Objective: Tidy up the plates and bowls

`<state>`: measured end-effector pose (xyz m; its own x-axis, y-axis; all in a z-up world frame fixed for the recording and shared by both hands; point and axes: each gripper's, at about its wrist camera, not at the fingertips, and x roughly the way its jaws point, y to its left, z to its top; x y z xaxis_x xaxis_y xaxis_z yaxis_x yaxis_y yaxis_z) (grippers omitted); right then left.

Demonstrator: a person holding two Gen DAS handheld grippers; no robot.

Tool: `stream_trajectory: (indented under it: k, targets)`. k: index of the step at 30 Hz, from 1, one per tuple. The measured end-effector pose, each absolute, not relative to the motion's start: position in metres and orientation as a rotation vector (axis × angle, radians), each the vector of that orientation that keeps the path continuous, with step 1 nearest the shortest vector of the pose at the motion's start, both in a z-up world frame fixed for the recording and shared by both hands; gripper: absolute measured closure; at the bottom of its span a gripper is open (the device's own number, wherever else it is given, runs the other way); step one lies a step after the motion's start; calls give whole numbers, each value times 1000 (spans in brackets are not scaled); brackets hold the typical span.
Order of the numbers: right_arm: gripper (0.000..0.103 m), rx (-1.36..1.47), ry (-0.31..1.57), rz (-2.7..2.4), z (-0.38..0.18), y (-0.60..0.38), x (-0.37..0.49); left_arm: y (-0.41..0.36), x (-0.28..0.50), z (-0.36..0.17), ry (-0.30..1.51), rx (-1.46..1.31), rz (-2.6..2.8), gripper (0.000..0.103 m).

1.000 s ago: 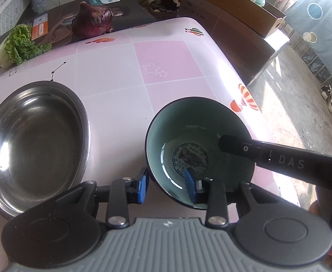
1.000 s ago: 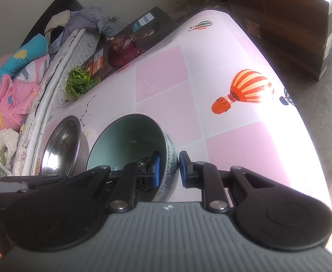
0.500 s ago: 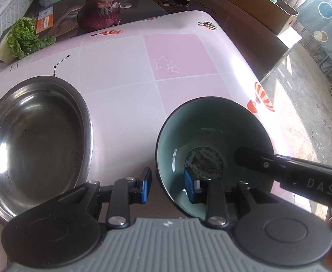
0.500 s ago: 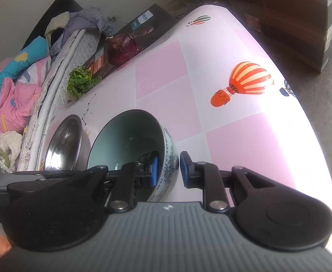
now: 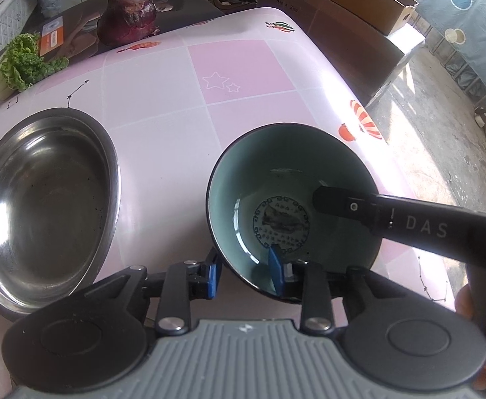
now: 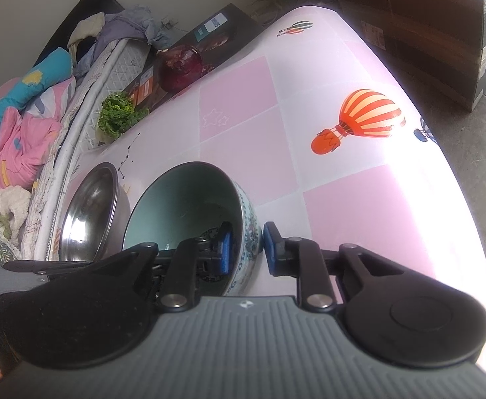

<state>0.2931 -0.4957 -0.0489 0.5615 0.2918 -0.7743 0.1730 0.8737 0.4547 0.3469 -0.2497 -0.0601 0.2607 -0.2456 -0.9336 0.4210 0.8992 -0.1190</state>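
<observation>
While both grippers straddle the rim of the teal ceramic bowl [image 5: 289, 206], neither visibly clamps it: the left gripper [image 5: 244, 274] stands wide, one pad inside and one outside, and the right gripper [image 6: 244, 249] shows a sliver of gap beside the painted wall. The bowl sits near the table's [image 5: 163, 89] right edge, just beside the steel basin [image 5: 43, 196]. Lifted on so loose a hold, I judge, it could tip and slip off that edge.

Open desk [image 5: 149, 76] toward far edge; steel basin [image 5: 40, 199] and ceramic bowl [image 5: 289, 199] crowding near edge; onion [image 5: 128, 20], lettuce [image 5: 27, 61] blocking far-left corner.
</observation>
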Motion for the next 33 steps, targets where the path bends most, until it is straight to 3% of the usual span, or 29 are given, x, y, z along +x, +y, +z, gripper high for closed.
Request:
stream_trajectory:
  k: [33]
  targets:
    - [81, 513, 984, 57, -52, -487, 294, -257, 354, -62, 1187, 198, -429, 70]
